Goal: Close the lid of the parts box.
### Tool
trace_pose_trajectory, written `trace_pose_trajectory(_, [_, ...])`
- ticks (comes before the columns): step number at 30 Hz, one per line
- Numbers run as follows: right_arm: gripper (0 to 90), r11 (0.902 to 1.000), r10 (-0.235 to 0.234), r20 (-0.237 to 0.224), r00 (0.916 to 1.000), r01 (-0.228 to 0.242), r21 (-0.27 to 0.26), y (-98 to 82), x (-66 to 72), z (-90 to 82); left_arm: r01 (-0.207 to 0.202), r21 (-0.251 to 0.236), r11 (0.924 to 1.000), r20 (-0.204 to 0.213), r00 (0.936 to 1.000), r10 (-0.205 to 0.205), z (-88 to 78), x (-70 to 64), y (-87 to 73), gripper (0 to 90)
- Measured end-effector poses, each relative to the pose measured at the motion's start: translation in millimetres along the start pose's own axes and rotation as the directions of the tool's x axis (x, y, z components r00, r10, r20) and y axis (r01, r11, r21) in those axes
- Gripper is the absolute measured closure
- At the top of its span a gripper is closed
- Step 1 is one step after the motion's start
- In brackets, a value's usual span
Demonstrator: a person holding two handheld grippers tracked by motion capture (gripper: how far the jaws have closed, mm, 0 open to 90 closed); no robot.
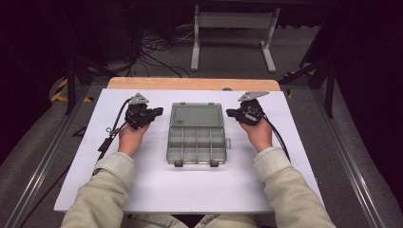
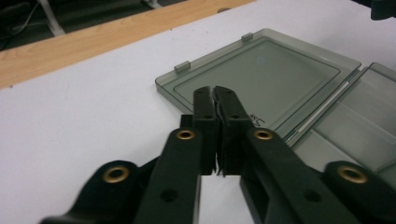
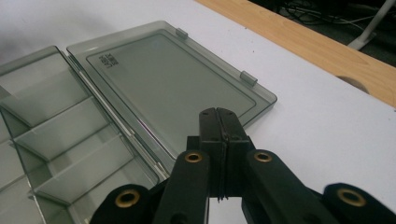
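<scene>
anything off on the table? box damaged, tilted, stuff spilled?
Nothing stands out. The compartment box sits square mid-table, its lid folded flat open behind it, compartments empty, no cracks visible. The left gripper and right gripper flank it, jaws shut on nothing.

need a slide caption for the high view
Open organizer box, lid laid flat, between left gripper and right gripper, both shut and empty.

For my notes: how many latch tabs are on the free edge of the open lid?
2 latch tabs on the open lid: one near one corner, the other nearer the shut right gripper.
</scene>
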State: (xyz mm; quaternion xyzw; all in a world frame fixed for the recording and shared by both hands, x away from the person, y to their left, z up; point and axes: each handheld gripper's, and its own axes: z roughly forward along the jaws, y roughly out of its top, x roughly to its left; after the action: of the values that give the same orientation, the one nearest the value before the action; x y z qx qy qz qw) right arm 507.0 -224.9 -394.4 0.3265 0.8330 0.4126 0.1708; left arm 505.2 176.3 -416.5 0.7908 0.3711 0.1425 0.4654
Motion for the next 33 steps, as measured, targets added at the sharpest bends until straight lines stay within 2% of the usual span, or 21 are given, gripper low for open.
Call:
trace_pose_trajectory(1, [90.0,1.0,0.0,0.0,1.0,0.0,0.0,0.0,0.0,0.0,0.0,0.0,1.0,0.0,1.0,0.0,0.0,0.0,0.0,89.9])
trace_pose_trajectory(3, [90.0,0.9998,-0.009,0.006,0.9999,0.009,0.018,-0.5,0.3,1.6,0.029,0.024,0.9993,0.006,0.9996,-0.029,1.0,1.5,-0.4,90.0])
trace_pose_trajectory(6, [90.0,0.9993,-0.017,0.009,0.9998,0.017,0.033,-0.7,0.3,3.2,0.037,0.063,0.9974,0.004,0.9993,-0.037,3.6,2.7,0.3,90.0])
trace_pose_trajectory(8, [90.0,0.9982,-0.011,0.009,0.9999,0.01,0.059,-1.4,-0.5,5.2,0.033,0.109,0.9935,-0.008,0.9995,-0.032,6.0,1.7,2.8,90.0])
trace_pose_trajectory(12, [90.0,0.9937,-0.016,0.011,0.9998,0.015,0.111,-3.6,-2.7,10.3,0.025,0.154,0.9877,-0.017,0.9996,-0.022,12.3,-2.4,5.8,90.0])
trace_pose_trajectory(15, [90.0,0.9918,-0.009,0.012,0.9999,0.008,0.128,-5.2,-4.0,13.0,0.047,0.179,0.9828,-0.019,0.9988,-0.045,16.8,-2.1,4.6,90.0])
trace_pose_trajectory(18, [90.0,0.989,-0.001,0.01,1.0,0.0,0.148,-6.9,-5.2,15.9,0.051,0.214,0.9755,-0.025,0.9986,-0.047,21.5,1.8,1.5,90.0])
trace_pose_trajectory(19, [90.0,0.988,-0.003,0.008,1.0,0.002,0.154,-7.6,-5.8,16.9,0.065,0.224,0.9724,-0.025,0.9978,-0.06,22.7,2.5,0.1,90.0])
trace_pose_trajectory(22, [90.0,0.985,0.001,0.005,1.0,-0.001,0.172,-10.0,-7.0,20.5,0.079,0.239,0.9677,-0.023,0.9969,-0.076,25.8,5.0,-2.2,90.0])
trace_pose_trajectory(30, [90.0,0.978,-0.001,-0.002,1.0,0.001,0.209,-13.5,-6.3,30.2,0.083,0.246,0.9657,-0.01,0.9965,-0.083,33.0,3.5,-4.8,90.0])
trace_pose_trajectory(31, [90.0,0.9775,-0.003,-0.003,1.0,0.004,0.211,-13.8,-6.5,31.2,0.096,0.253,0.9626,-0.009,0.9953,-0.097,34.0,2.6,-5.1,90.0])
trace_pose_trajectory(33, [90.0,0.9758,0.006,-0.002,1.0,-0.006,0.219,-14.8,-6.8,33.2,0.105,0.253,0.9618,-0.014,0.9944,-0.104,36.4,2.1,-5.9,90.0])
